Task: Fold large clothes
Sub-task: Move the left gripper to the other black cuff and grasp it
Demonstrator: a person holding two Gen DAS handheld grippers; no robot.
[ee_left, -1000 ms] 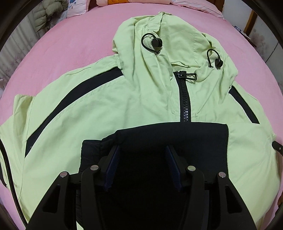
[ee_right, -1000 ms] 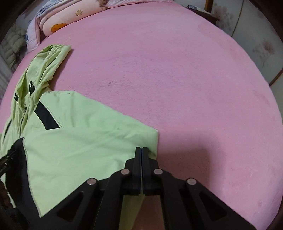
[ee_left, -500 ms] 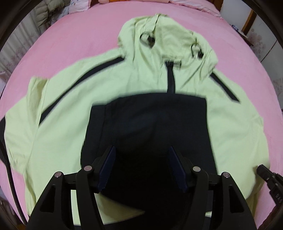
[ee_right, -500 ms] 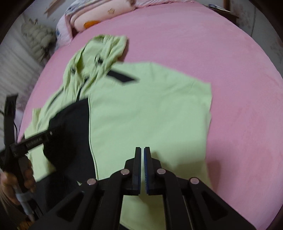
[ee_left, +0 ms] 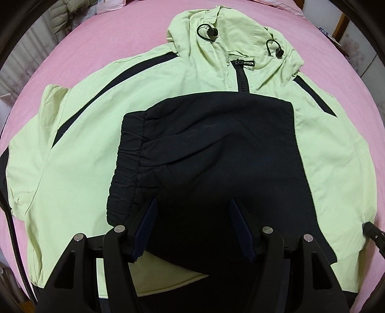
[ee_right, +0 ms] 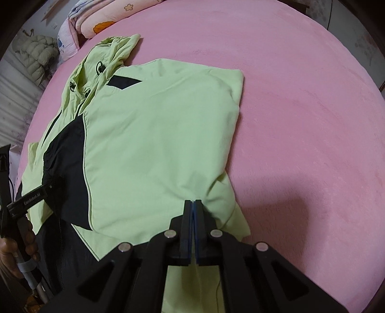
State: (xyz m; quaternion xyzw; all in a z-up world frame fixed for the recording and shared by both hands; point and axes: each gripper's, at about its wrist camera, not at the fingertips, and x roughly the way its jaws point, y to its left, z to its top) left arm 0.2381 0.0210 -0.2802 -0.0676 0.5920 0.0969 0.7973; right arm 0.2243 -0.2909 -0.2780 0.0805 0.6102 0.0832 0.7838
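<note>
- Jacket: thin lime-green fabric, black panels, hood far, flat on fuzzy pink bed.
- Black sleeve, elastic cuff, folded across chest.
- Left gripper: wide apart, over sleeve, holding nothing.
- Right gripper: pinched on near-right jacket fold.

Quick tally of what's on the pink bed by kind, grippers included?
Jackets: 1, a lime-green and black jacket
Grippers: 2, left gripper, open, and right gripper, shut on the jacket's side
Folded bedding at the far edge: 1 stack
Total: 4
</note>
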